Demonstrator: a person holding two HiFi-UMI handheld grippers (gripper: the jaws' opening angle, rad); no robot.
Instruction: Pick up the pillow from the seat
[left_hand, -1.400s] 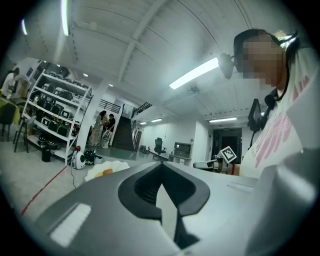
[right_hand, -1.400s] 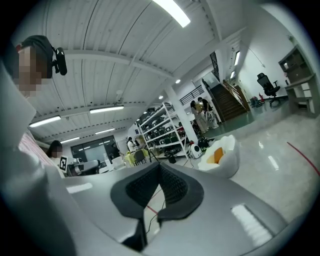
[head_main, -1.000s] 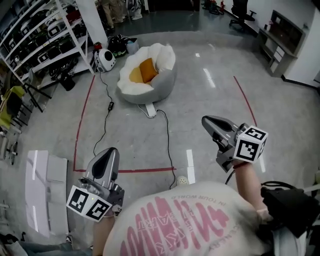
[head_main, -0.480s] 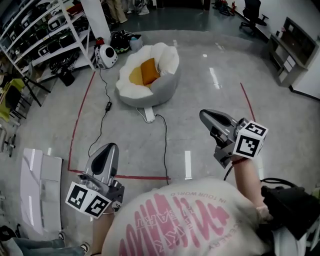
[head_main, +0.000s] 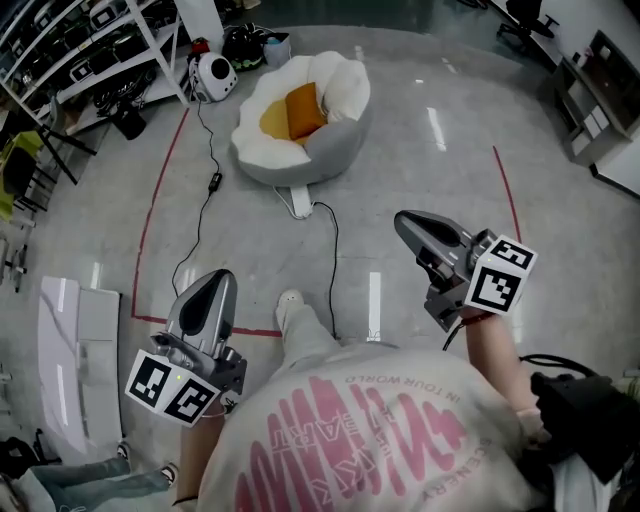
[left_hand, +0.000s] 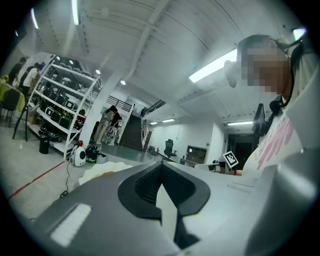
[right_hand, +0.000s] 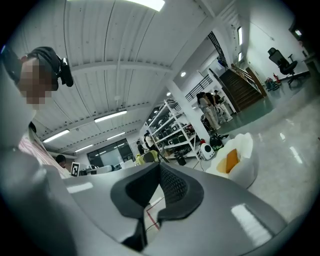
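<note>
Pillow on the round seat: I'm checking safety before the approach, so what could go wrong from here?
1. A black cable lies on the floor between the person's shoe and the seat: a trip hazard.
2. The left tongs and right tongs are both shut; unopened, they might only shove the orange pillow deeper into the seat.

A black cable (head_main: 336, 270) crosses the grey floor (head_main: 420, 170) between red tape lines (head_main: 157, 225); shelving (head_main: 80, 55) stands beside possibly a white helmet (head_main: 213, 76).

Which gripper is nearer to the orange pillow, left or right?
Right. The right gripper is farther forward, short and right of the orange pillow; the left gripper is farther back, to its left.
</note>
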